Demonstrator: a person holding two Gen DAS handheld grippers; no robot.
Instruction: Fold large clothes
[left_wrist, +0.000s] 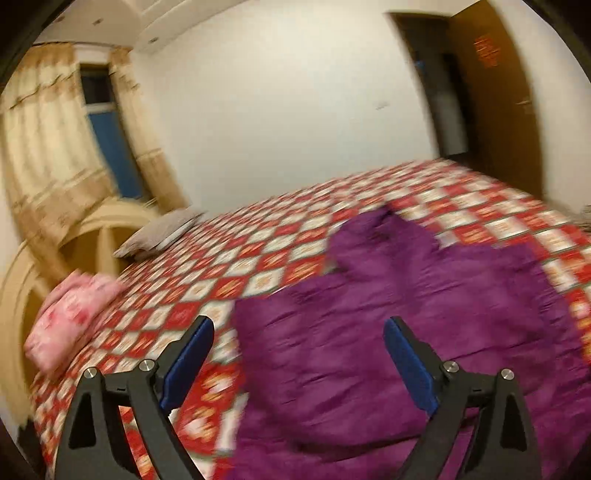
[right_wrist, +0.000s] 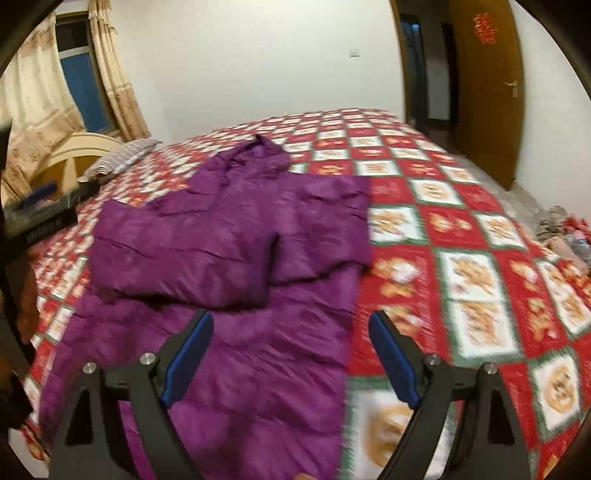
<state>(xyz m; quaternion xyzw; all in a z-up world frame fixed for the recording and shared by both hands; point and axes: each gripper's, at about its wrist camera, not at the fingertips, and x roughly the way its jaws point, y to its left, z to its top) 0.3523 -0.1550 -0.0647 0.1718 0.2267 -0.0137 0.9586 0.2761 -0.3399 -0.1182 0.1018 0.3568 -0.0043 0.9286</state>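
Note:
A large purple padded coat (right_wrist: 229, 236) lies on the bed, hood toward the far wall, both sleeves folded across its front. It also shows in the left wrist view (left_wrist: 388, 317). My right gripper (right_wrist: 291, 328) is open and empty above the coat's lower half near its right edge. My left gripper (left_wrist: 299, 332) is open and empty above the coat's left side. The left gripper also shows at the left edge of the right wrist view (right_wrist: 40, 206).
The bed has a red and white checked quilt (right_wrist: 461, 236). A pink folded item (left_wrist: 70, 317) and a grey pillow (left_wrist: 159, 232) lie by the cream headboard (left_wrist: 22, 280). Clutter (right_wrist: 565, 229) lies beyond the bed's right side. A brown door (right_wrist: 484, 92) stands open.

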